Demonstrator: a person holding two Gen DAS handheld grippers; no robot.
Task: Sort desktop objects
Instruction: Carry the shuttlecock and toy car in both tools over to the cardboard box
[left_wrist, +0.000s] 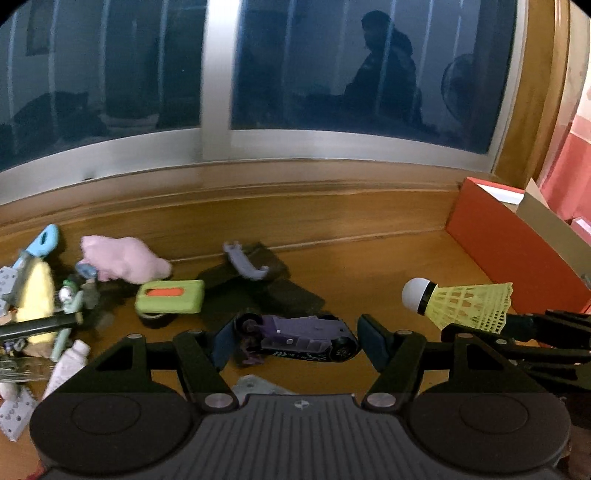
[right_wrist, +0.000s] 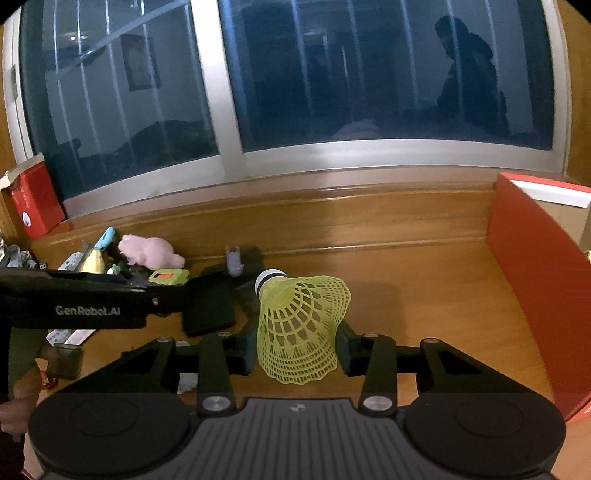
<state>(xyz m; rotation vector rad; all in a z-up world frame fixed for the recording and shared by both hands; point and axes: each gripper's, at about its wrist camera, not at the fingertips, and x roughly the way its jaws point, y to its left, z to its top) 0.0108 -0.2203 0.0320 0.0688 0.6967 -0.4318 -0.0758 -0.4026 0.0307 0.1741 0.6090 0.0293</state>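
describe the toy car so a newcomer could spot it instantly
On the wooden desk below the window, look between the fingers of the left gripper. The purple toy car lies there overturned, black wheels showing, unlike the green case and pink plush behind it.

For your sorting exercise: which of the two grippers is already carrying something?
The right gripper: it clamps the yellow shuttlecock. The left gripper merely straddles the purple toy car, open.

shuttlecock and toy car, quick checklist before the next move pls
1. Right tongs gripping yellow shuttlecock by its skirt: ok.
2. Shuttlecock clear of the table: ok.
3. Red box to the right, path open: ok.
4. Left tongs straddle the purple toy car: ok.
5. Left tongs closed on car: not ok, pads apart.
6. Car upright: not ok, it lies overturned.
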